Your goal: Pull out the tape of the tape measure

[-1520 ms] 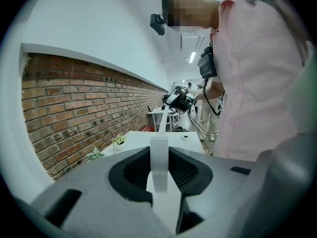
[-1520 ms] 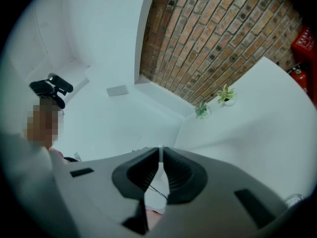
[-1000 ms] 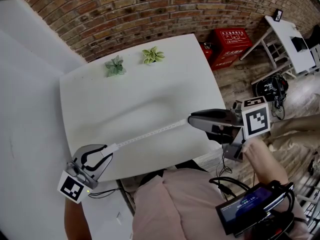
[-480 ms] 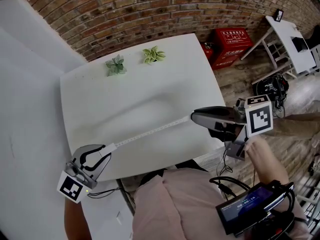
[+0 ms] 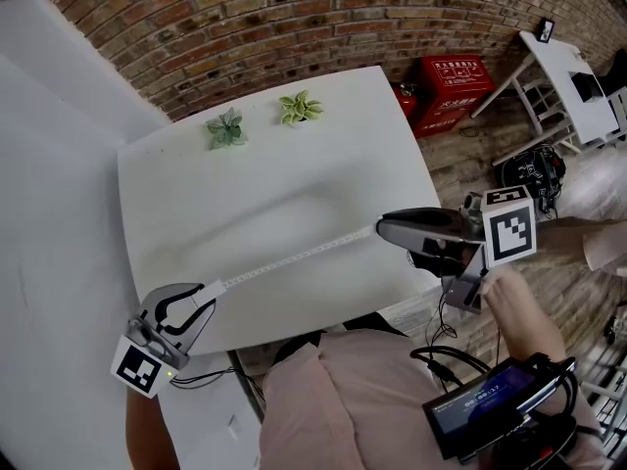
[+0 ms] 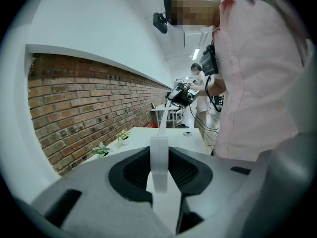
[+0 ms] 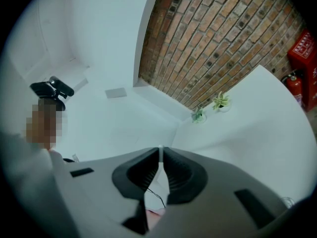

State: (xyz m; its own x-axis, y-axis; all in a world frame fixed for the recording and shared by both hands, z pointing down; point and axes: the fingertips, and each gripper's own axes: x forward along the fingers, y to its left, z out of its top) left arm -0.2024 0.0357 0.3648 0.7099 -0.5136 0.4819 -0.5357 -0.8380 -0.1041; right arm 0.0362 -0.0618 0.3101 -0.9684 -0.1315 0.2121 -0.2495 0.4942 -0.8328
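Note:
A white tape [image 5: 299, 257] is stretched above the white table [image 5: 245, 194] between my two grippers. My left gripper [image 5: 201, 300], at the table's near left corner, is shut on the small white tape measure case [image 5: 212, 290]. In the left gripper view the case [image 6: 159, 158] sits pinched between the dark pads, and the tape [image 6: 163, 123] runs away toward the right gripper [image 6: 181, 94]. My right gripper [image 5: 380, 230], by the table's right edge, is shut on the tape's end. That end shows as a thin white strip [image 7: 160, 154] between the nearly touching pads.
Two small potted plants [image 5: 225, 128] [image 5: 299, 107] stand at the table's far edge below a brick wall. Red fire-equipment boxes [image 5: 451, 84] sit on the floor to the right, with another white table [image 5: 568, 71] beyond. The person's body and a screen device [image 5: 485, 411] are close in front.
The two grippers have drawn slightly further apart, so the stretched tape is a little longer. Both grips are unchanged.

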